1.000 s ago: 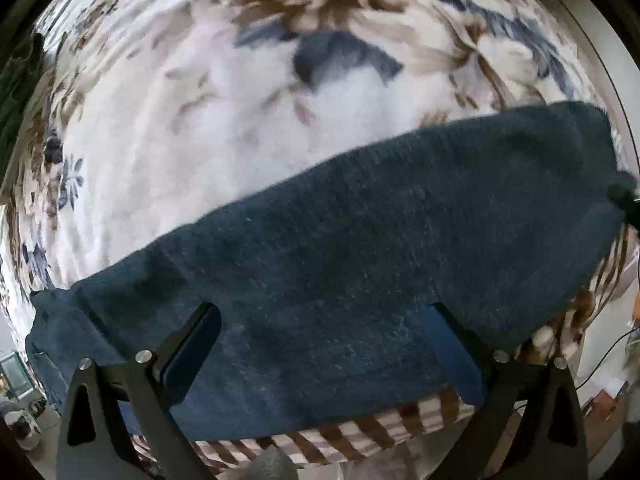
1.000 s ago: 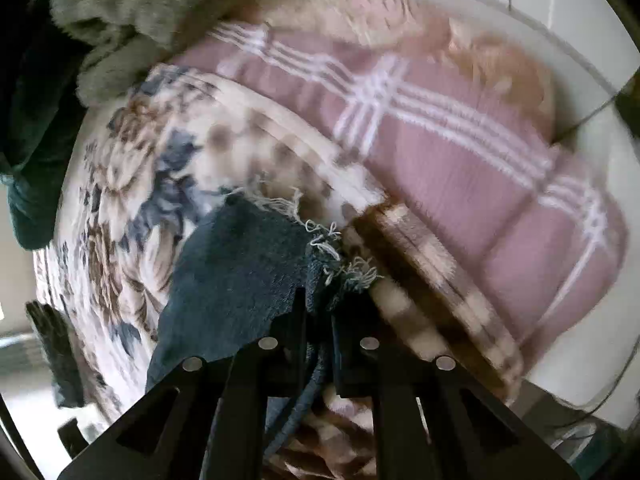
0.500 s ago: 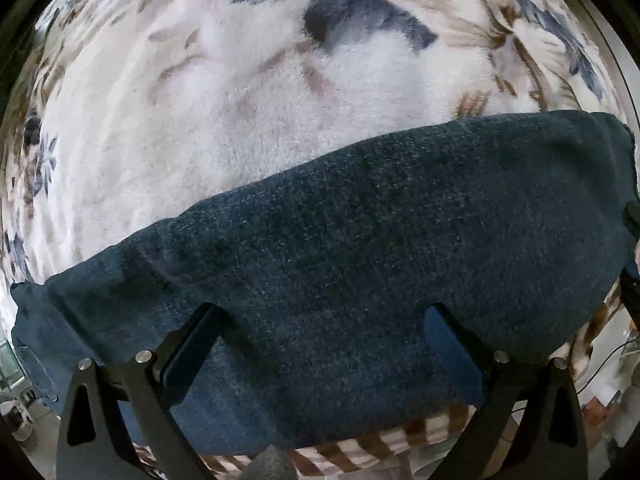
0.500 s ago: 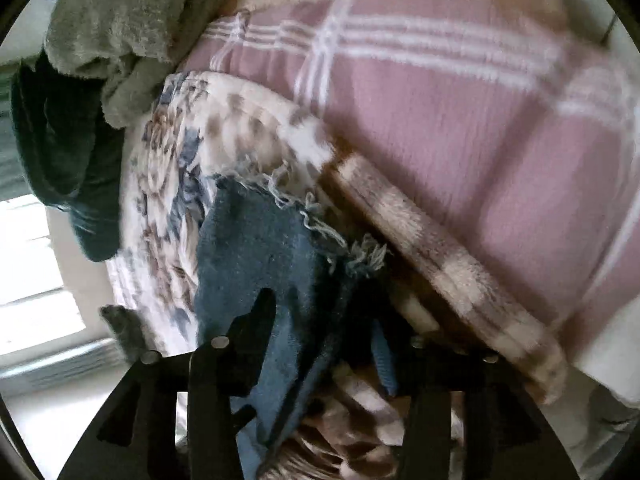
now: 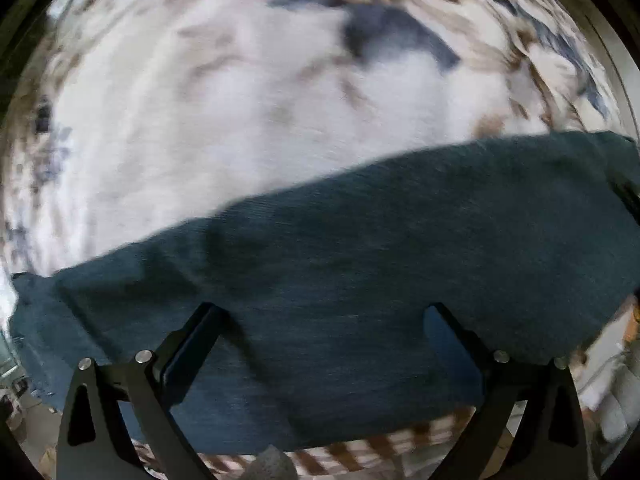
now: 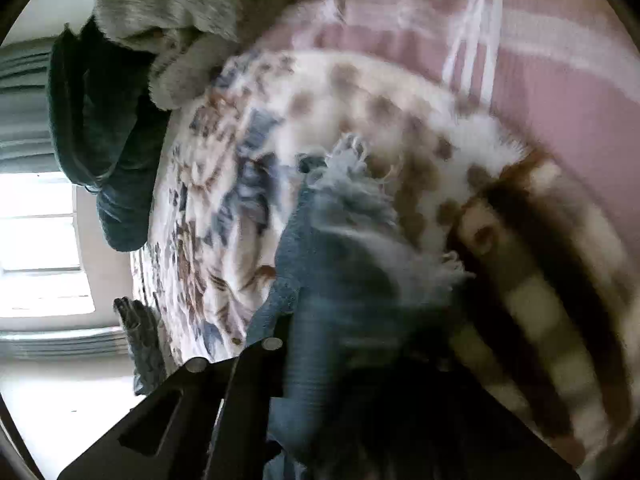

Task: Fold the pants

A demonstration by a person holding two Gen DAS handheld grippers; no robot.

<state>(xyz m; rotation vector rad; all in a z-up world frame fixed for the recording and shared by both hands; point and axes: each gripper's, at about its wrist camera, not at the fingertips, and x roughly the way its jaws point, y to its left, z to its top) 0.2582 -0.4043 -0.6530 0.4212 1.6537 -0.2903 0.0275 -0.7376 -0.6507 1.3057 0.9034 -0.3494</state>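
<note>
Dark blue denim pants [image 5: 360, 264] lie in a long band across a floral fleece blanket [image 5: 240, 112]. My left gripper [image 5: 324, 344] is open, its two fingers spread wide just above the denim, holding nothing. In the right wrist view the frayed hem of a pant leg [image 6: 360, 200] drapes over my right gripper [image 6: 340, 360]. The cloth hides the right finger, so the jaws' stand does not show; the left finger [image 6: 256, 364] shows beside the denim. The frame is blurred.
A pink plaid blanket [image 6: 540, 92] lies beyond the floral one. A grey fleece [image 6: 180, 20] and a dark green garment [image 6: 104, 140] are piled at the far left. A brown-striped blanket edge [image 6: 540, 300] runs at the right. A bright window [image 6: 36, 240] is at the left.
My right gripper went from shut on the frayed hem to open half a second ago, then rolled; the hem now drapes over it. My left gripper stayed open and drifted over the denim.
</note>
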